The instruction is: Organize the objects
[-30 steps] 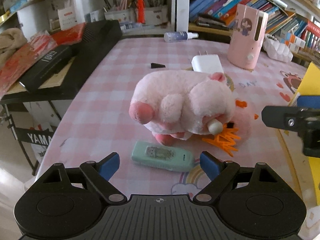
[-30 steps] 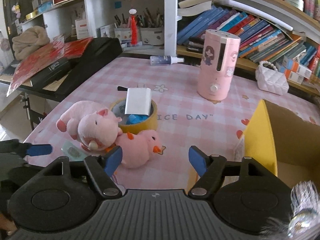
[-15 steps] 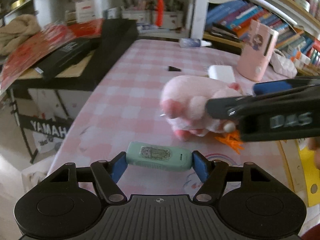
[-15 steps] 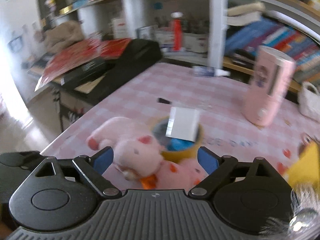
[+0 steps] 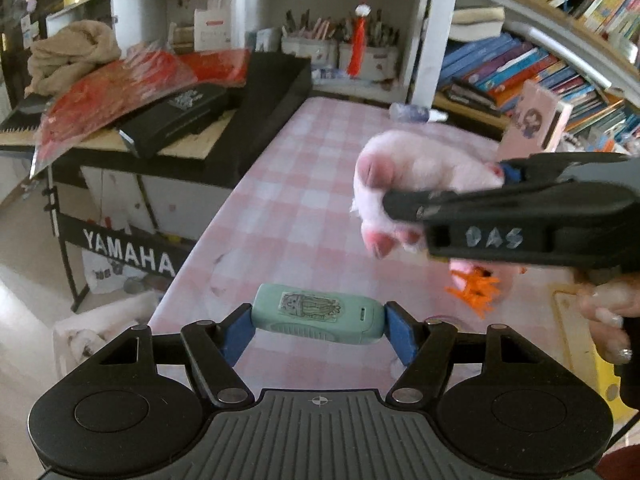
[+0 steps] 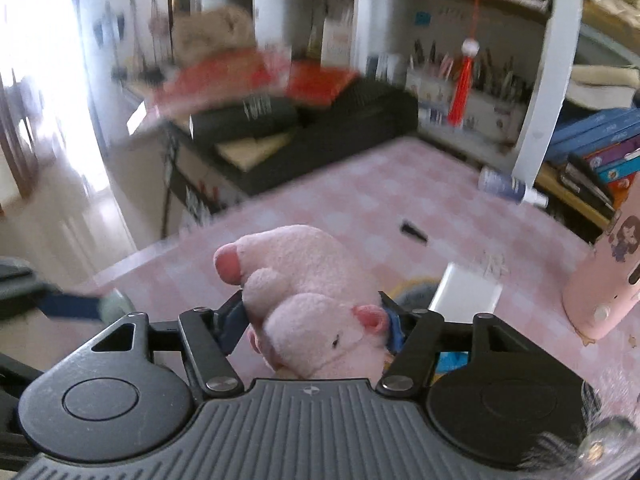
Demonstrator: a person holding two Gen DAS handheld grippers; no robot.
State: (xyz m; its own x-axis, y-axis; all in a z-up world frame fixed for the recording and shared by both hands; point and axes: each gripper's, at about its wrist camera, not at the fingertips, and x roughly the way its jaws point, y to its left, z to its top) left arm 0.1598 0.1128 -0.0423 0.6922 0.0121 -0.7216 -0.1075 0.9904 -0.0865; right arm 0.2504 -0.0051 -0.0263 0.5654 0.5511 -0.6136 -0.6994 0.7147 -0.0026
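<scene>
My left gripper (image 5: 318, 326) is shut on a mint green case (image 5: 316, 314) with a cartoon sticker, held lengthwise between the blue pads above the pink checked table (image 5: 288, 208). My right gripper (image 6: 314, 320) is shut on a pink plush pig (image 6: 308, 292) and holds it lifted over the table. In the left wrist view the pig (image 5: 420, 176) hangs from the right gripper (image 5: 448, 196) at the right. A second pink plush with orange feet (image 5: 476, 286) lies under it, mostly hidden.
A white charger block (image 6: 466, 294) rests on a yellow tape roll (image 6: 412, 286). A pink humidifier (image 6: 604, 280), a small spray bottle (image 6: 510, 190) and a small black piece (image 6: 414, 232) stand farther back. A black keyboard with red bags (image 5: 160, 92) is left, bookshelves right.
My left gripper closed on the green case and lifted it. My right gripper swung left, closed on the plush pig and raised it off the other plush.
</scene>
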